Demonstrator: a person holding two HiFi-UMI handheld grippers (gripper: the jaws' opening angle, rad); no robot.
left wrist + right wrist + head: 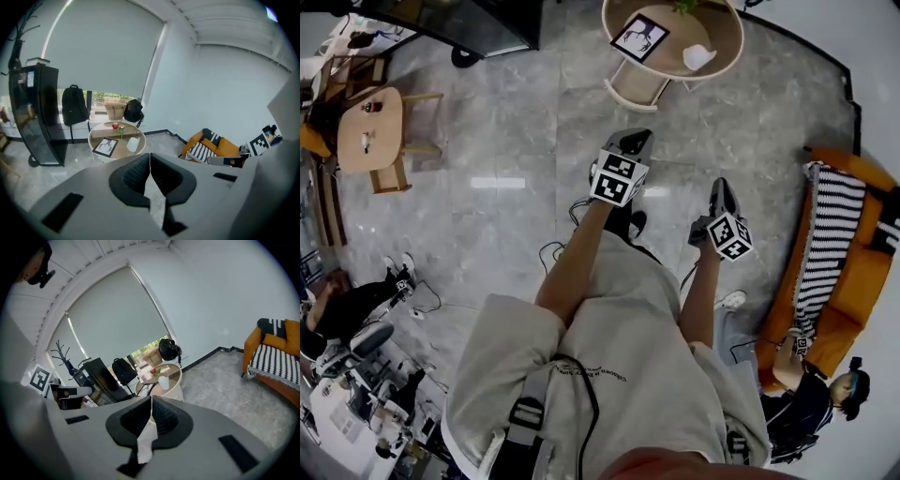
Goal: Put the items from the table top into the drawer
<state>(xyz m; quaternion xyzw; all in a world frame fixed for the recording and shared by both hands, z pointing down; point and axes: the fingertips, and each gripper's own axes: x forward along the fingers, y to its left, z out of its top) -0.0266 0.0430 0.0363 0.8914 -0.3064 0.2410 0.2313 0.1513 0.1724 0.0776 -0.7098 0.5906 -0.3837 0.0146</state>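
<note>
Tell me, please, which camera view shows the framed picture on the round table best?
The head view: the framed picture lies face up, seen from above, its drawing clear. The left gripper view shows it small and slanted; the right gripper view barely shows it.

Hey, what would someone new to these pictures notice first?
Probably the left tongs and right tongs with their black-and-white markers, mid-frame in the head view, both shut and empty over the grey floor. Next, the orange sofa with its striped blanket at the right, and the round table at the top carrying a framed picture.
</note>
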